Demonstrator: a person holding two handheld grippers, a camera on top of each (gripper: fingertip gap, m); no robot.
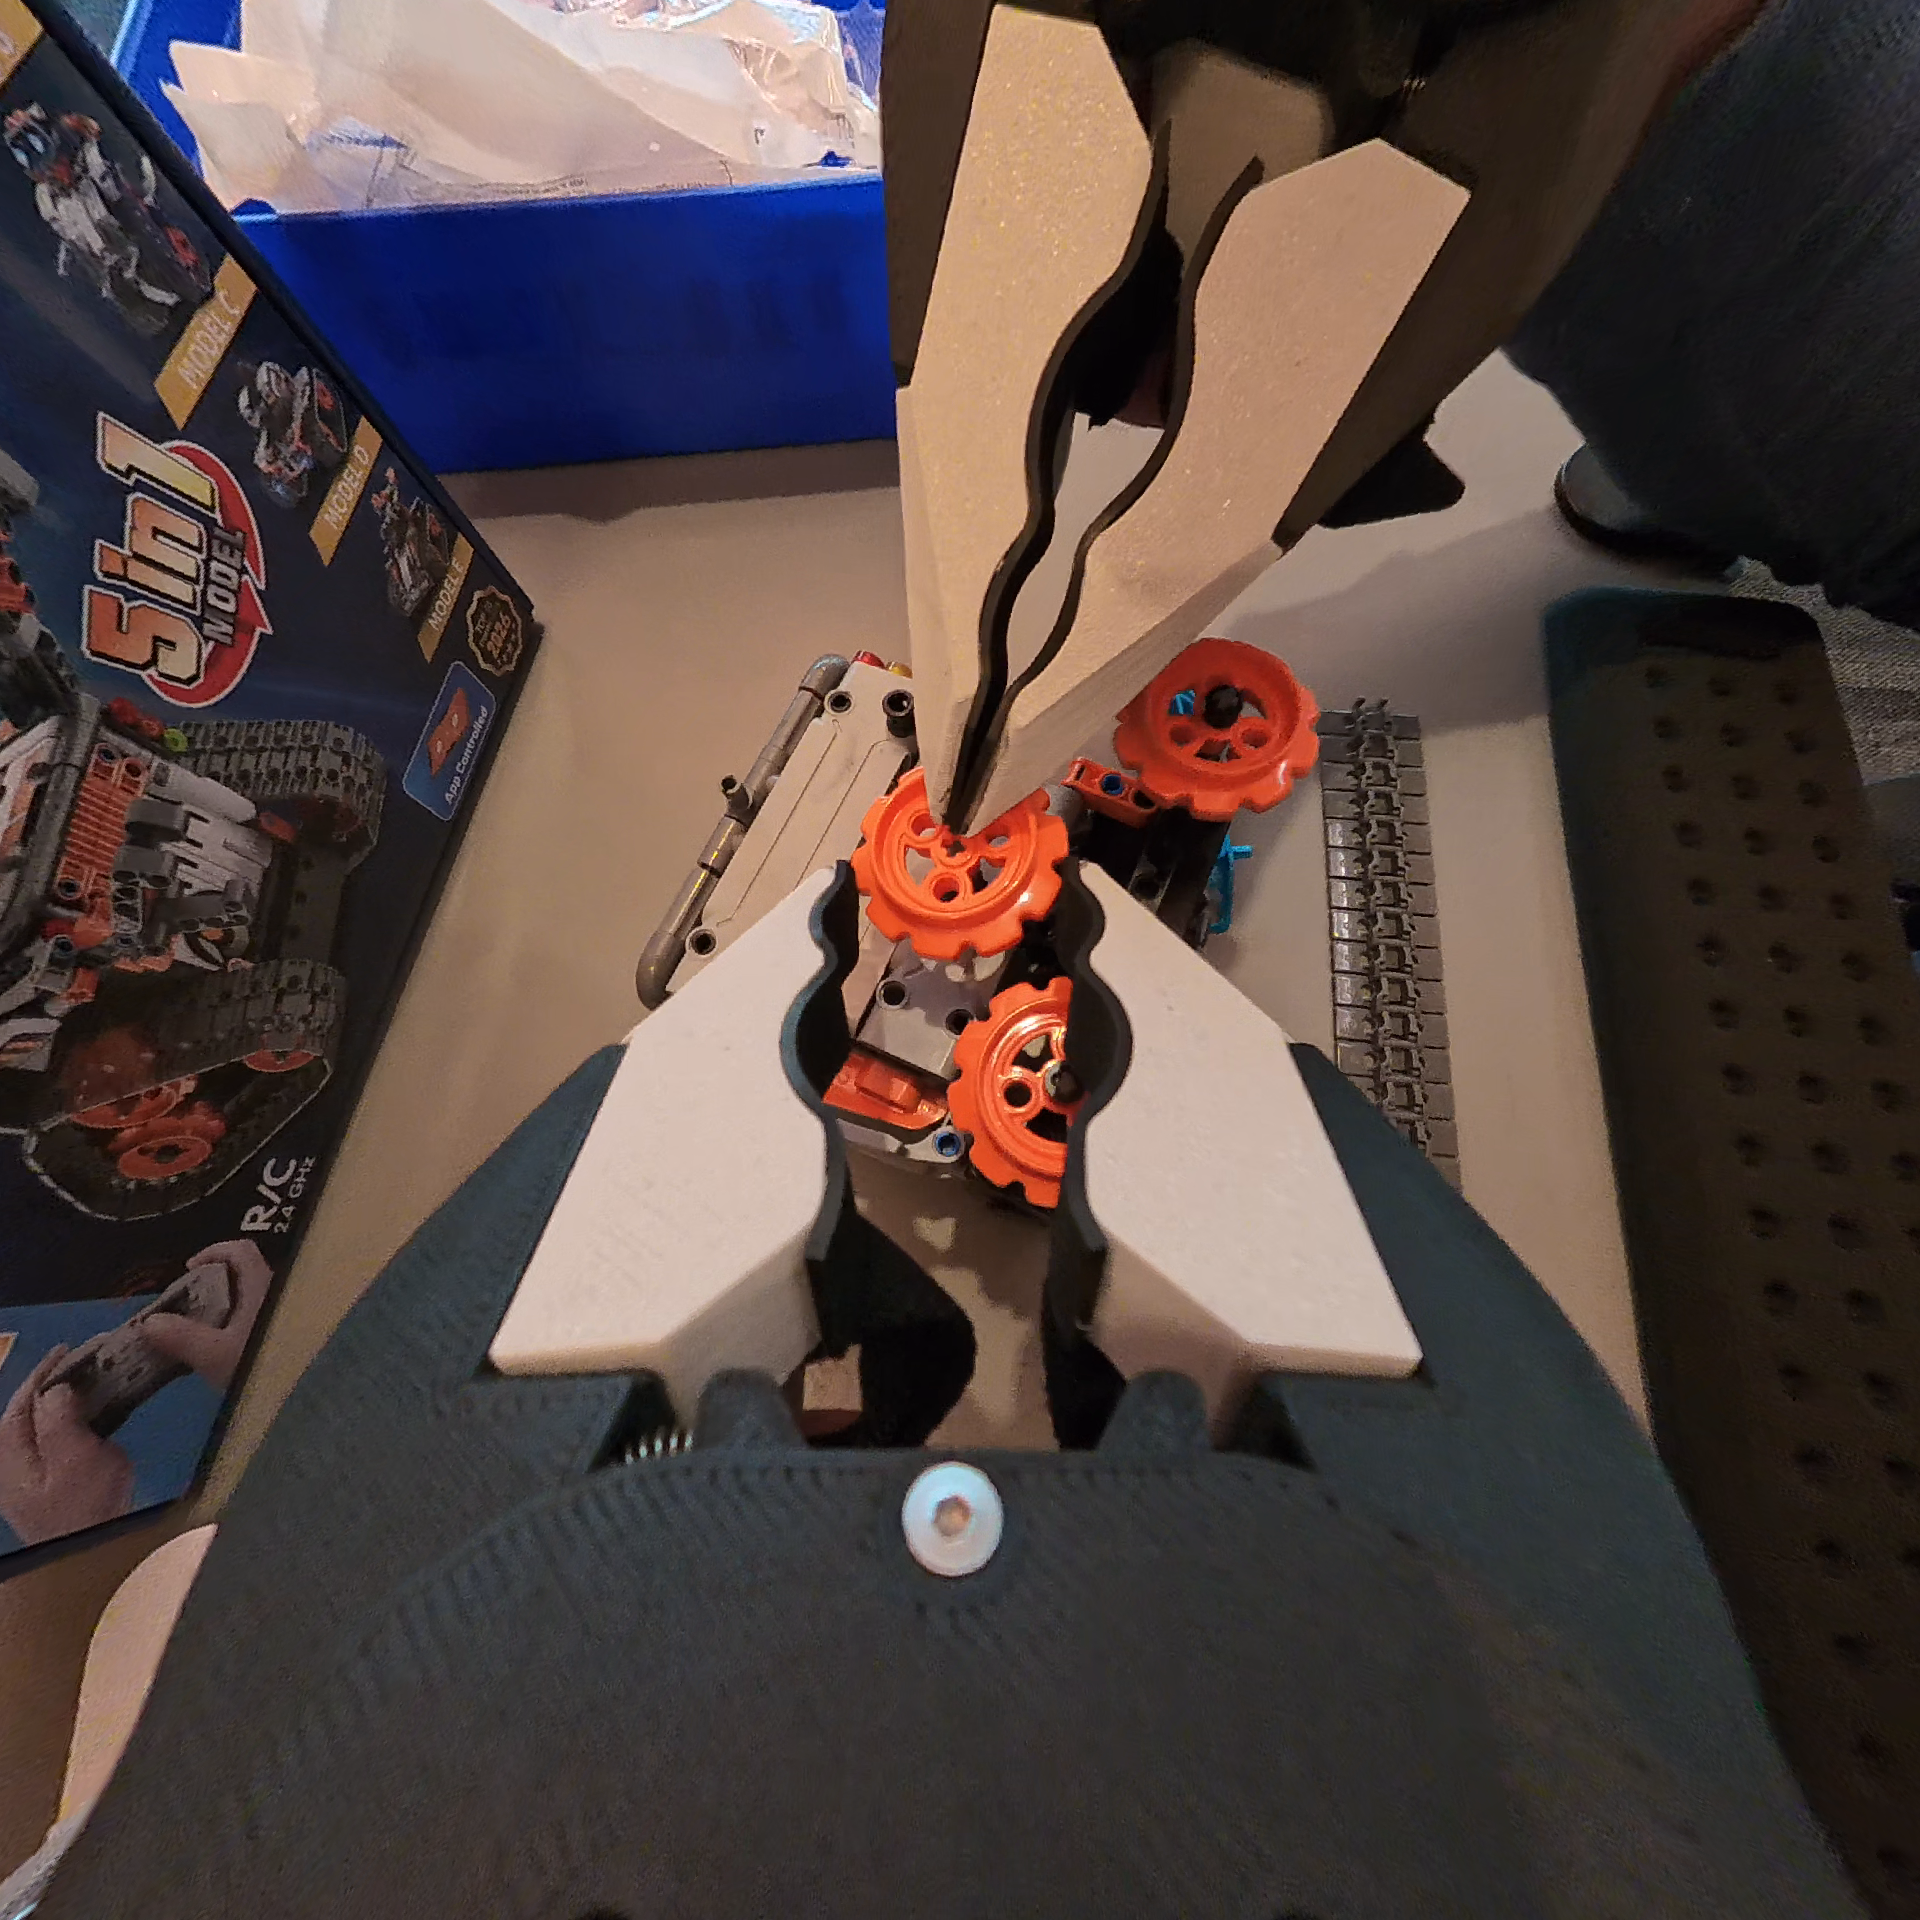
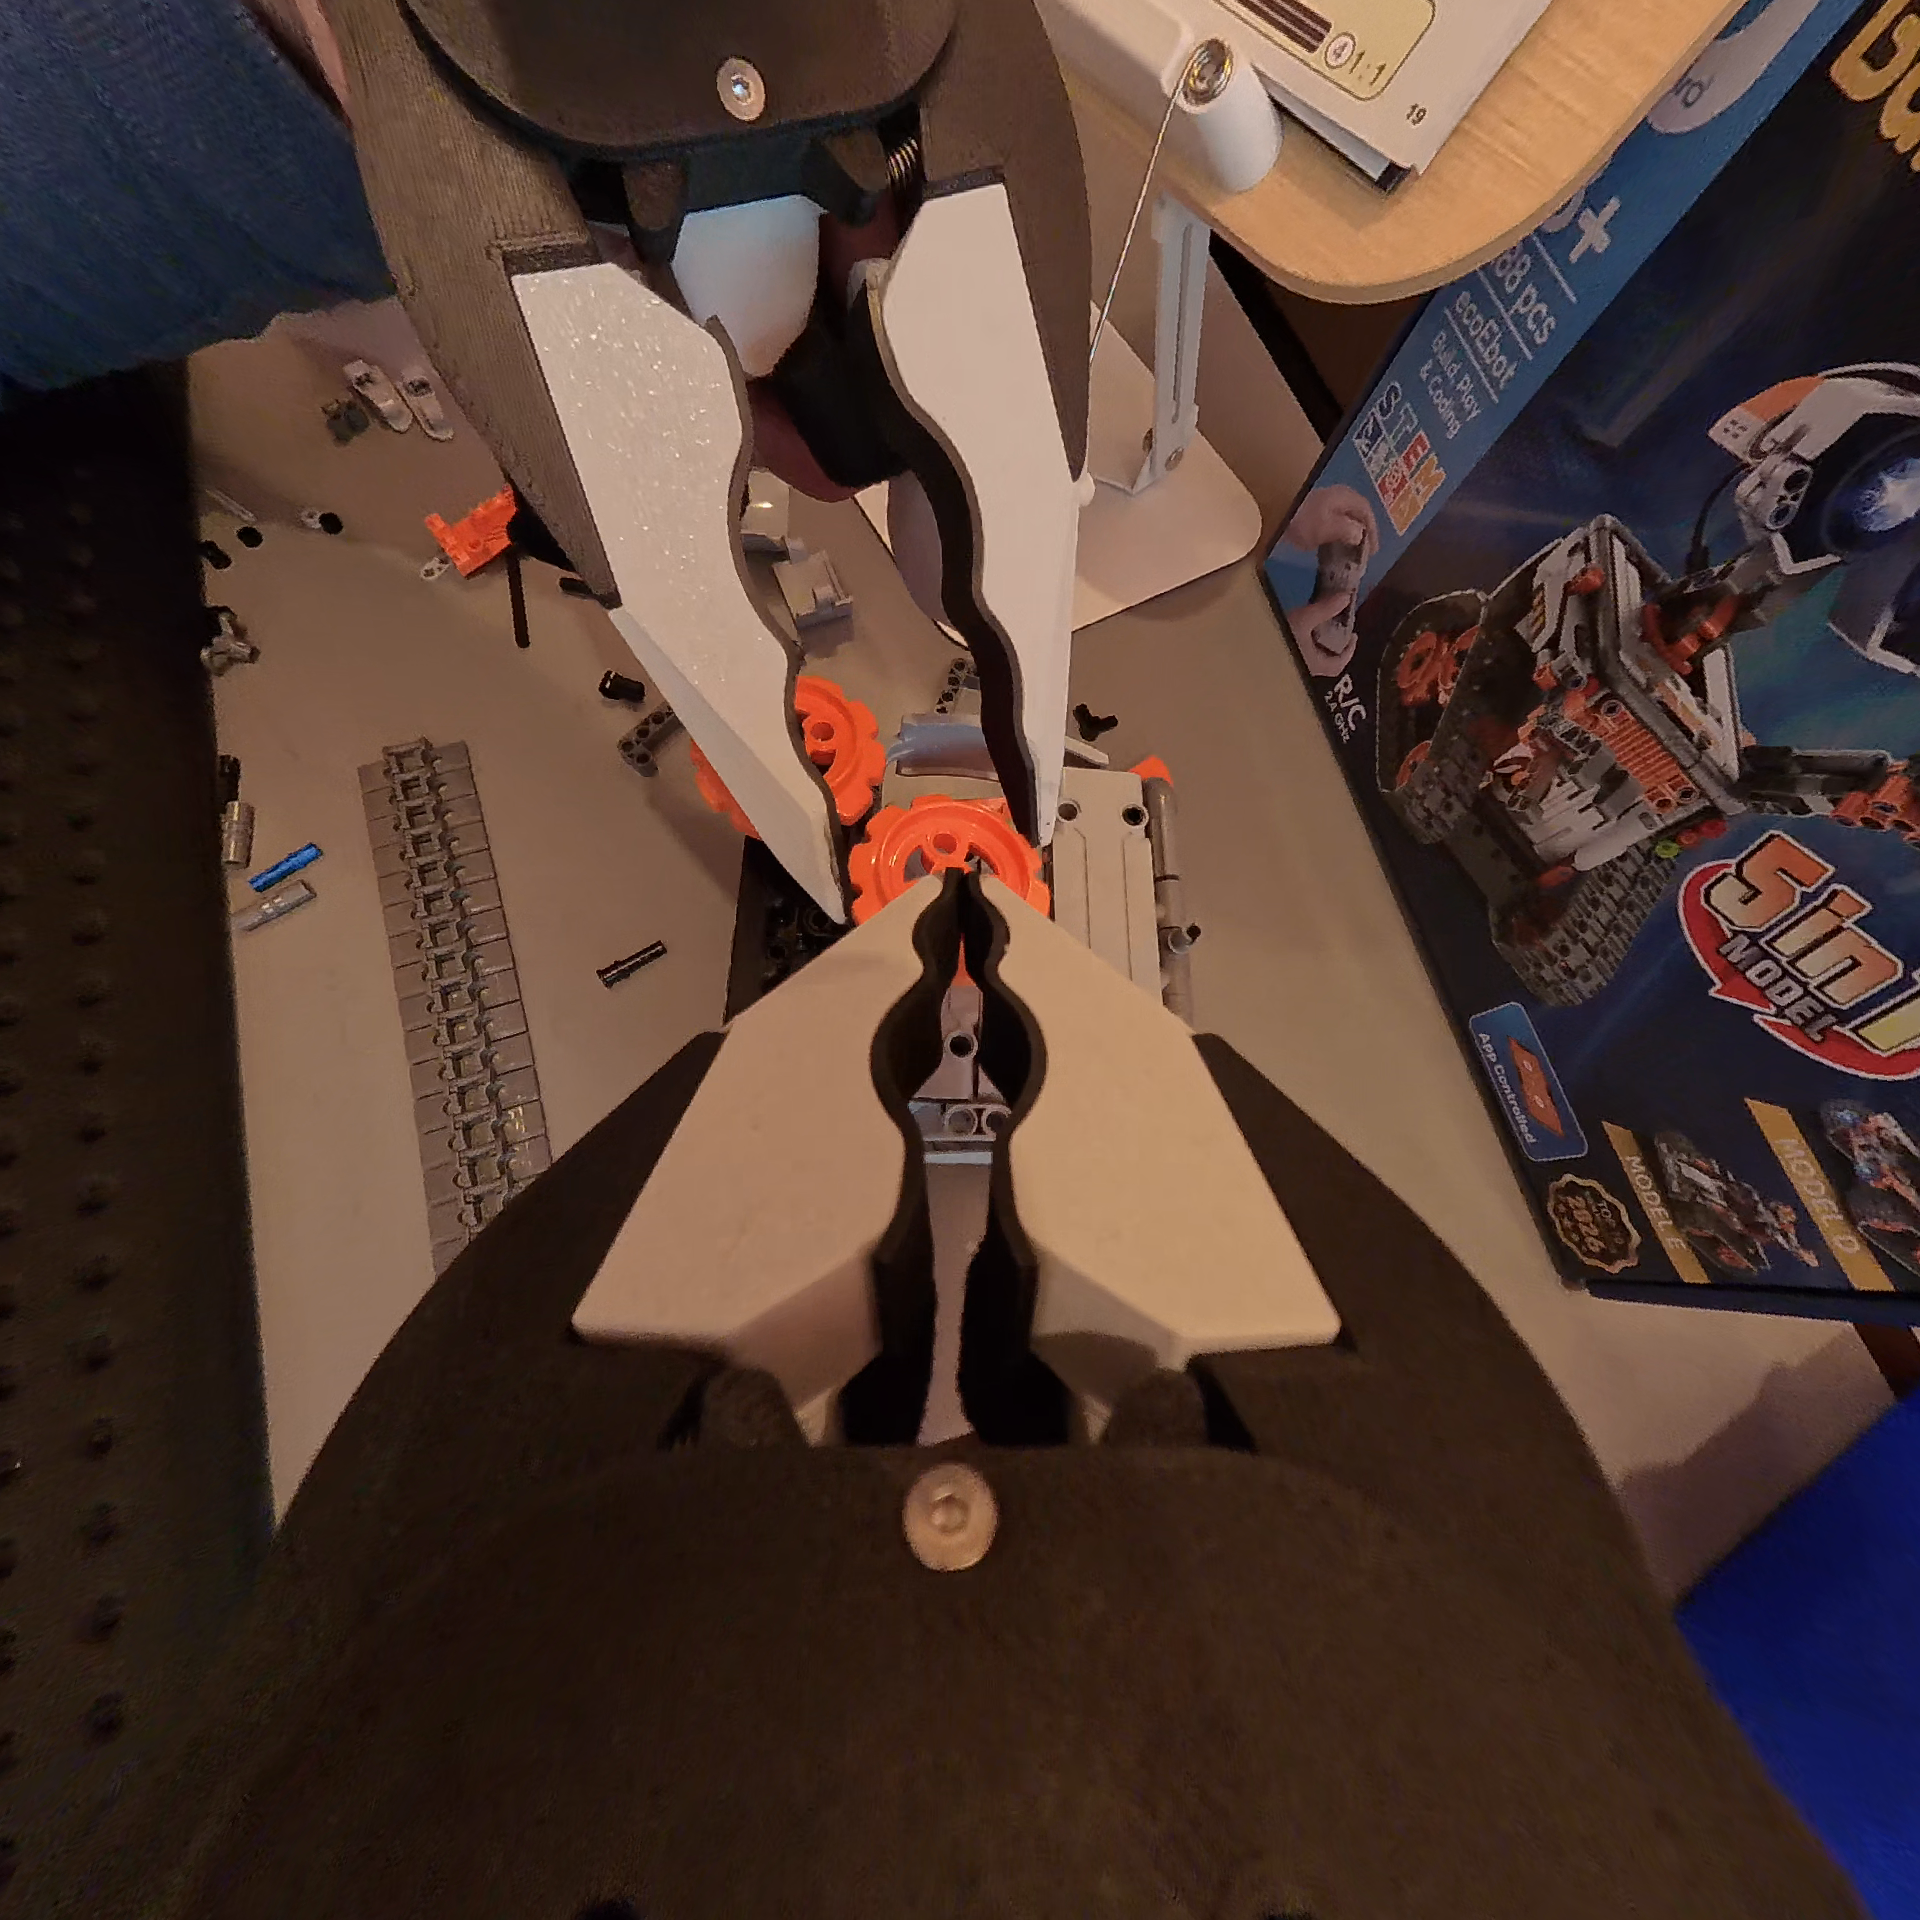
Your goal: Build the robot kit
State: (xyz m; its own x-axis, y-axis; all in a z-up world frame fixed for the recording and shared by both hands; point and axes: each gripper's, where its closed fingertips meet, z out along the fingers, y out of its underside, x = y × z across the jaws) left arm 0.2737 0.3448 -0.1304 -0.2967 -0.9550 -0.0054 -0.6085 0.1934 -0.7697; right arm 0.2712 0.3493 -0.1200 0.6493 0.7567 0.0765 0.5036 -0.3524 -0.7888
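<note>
The left gripper (image 1: 956, 914) has its fingers apart, one on each side of a partly built toy vehicle (image 1: 821, 831) of grey, white and black bricks that stands on the table (image 1: 623, 582). The middle orange sprocket wheel (image 1: 961, 878) lies just at those fingertips, and a nearer orange sprocket wheel (image 1: 1023, 1091) sits in the wide gap between the fingers, close against the right one; whether either finger actually presses on the model cannot be told.

The right gripper (image 1: 961, 816) comes in from the far side with its fingers together, the tips pressed onto the hub area of the middle wheel. In the right wrist view the same fingers (image 2: 1023, 997) meet at the tips over that wheel (image 2: 940, 847); if anything small is pinched between them, it is hidden.

A third orange sprocket wheel (image 1: 1216, 727) is mounted on the far right corner of the model. Just right of the model a grey tread strip (image 1: 1377, 914) lies flat on the table, and beyond it is a dark perforated mat (image 1: 1745, 1039). To the left stands a dark-blue toy box (image 1: 208, 727) with pictures of tracked models. A blue bin (image 1: 582, 301) holding white paper is at the far side. The right wrist view also shows loose small parts (image 2: 468, 530) scattered on the table and a white stand (image 2: 1164, 499) with a wooden board (image 2: 1455, 208).
</note>
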